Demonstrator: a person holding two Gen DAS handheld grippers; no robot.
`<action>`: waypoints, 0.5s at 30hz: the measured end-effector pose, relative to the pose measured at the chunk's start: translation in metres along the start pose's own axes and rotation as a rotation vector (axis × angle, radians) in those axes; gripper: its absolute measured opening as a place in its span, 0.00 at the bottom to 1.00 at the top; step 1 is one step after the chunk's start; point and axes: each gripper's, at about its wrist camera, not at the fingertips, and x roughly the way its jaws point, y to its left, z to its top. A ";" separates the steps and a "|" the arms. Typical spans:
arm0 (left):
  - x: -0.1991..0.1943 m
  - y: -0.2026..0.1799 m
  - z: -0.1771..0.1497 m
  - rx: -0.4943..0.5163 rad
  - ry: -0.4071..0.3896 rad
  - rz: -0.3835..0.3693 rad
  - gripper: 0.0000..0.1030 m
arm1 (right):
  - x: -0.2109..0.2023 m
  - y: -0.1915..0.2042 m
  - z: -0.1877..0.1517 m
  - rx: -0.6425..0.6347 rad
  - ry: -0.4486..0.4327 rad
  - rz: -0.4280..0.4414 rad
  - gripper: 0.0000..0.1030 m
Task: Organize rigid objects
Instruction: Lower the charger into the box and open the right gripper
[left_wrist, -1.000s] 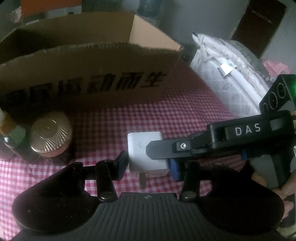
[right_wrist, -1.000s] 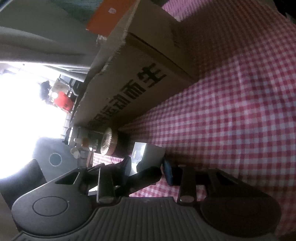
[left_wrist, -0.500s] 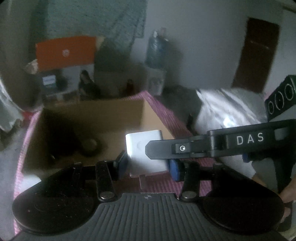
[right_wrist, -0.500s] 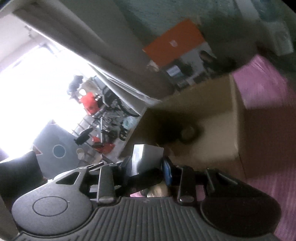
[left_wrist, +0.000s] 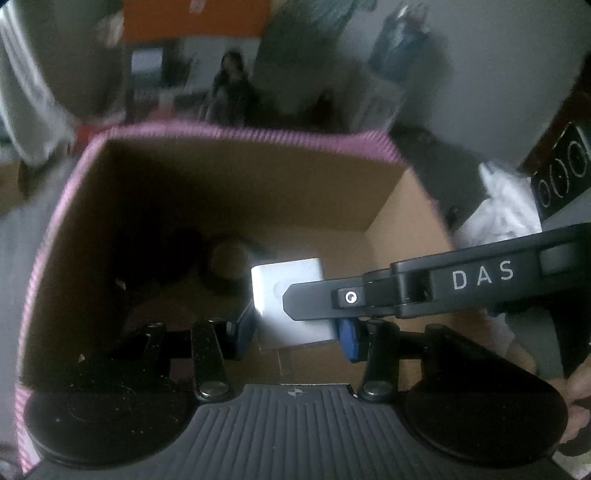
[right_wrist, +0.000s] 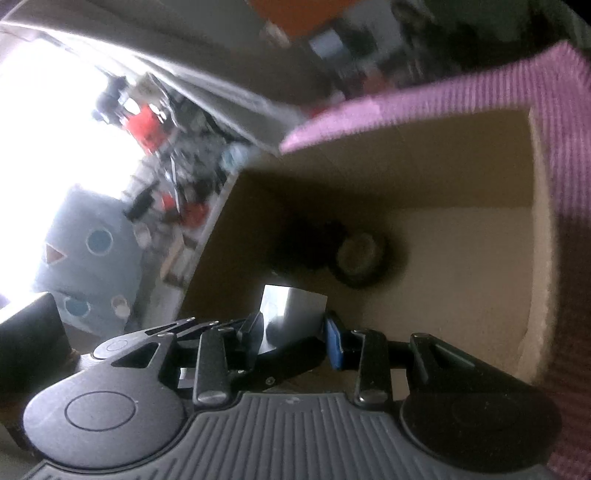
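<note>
Holding the white charger (left_wrist: 286, 295) over the cardboard box (left_wrist: 388, 206), both grippers' fingers (left_wrist: 349, 338) clamped on it (two-handed); next I lower, then release.

One white cube (left_wrist: 291, 295), one box (left_wrist: 388, 192), perhaps two jars (left_wrist: 225, 260)

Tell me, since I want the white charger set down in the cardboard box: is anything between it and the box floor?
Nothing visible blocks it. The white charger, held by both the left gripper and the right gripper, hangs over bare floor of the cardboard box. A round dark object lies farther back, off to one side.
</note>
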 end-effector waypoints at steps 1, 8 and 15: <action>0.005 0.002 0.001 -0.009 0.019 0.003 0.44 | 0.006 -0.005 0.002 0.013 0.030 -0.002 0.37; 0.018 0.002 0.000 0.000 0.080 0.029 0.45 | 0.034 -0.014 0.013 0.030 0.174 -0.057 0.43; 0.018 0.001 -0.007 -0.004 0.083 0.027 0.49 | 0.041 -0.020 0.020 0.057 0.193 -0.075 0.47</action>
